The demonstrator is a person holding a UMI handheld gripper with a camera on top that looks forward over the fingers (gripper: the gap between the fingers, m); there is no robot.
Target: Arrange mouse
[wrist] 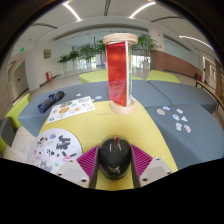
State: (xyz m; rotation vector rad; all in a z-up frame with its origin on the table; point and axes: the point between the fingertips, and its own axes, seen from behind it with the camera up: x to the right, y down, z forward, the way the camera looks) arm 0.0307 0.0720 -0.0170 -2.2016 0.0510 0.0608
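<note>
My two-finger gripper [114,170] has its pink-padded fingers [86,160] drawn in against the sides of a dark, rounded computer mouse [113,157], one pad on its left flank and one on its right, so the mouse sits clamped between them; I think both pads are pressing on it, though the contact lines are hard to make out this close to the lens. The mouse is above the near yellow stretch of a table surface [150,128] patterned in yellow and grey-blue patches, and whether its underside touches that surface I cannot tell. Just beside my left finger lies a white sheet printed with small dark pictures [57,147], and further on, still to the left, a second white printed sheet [72,109] rests on the grey-blue area with a dark crumpled object [50,101] beyond it. Straight ahead, well beyond the fingers, stands a tall red upright panel in a pale frame [119,70]. Off to the right a scatter of small white and dark pieces [177,118] lies on the grey-blue part. Behind it all I see a bright hall with green potted plants [88,52] and long ceiling lights [72,12].
</note>
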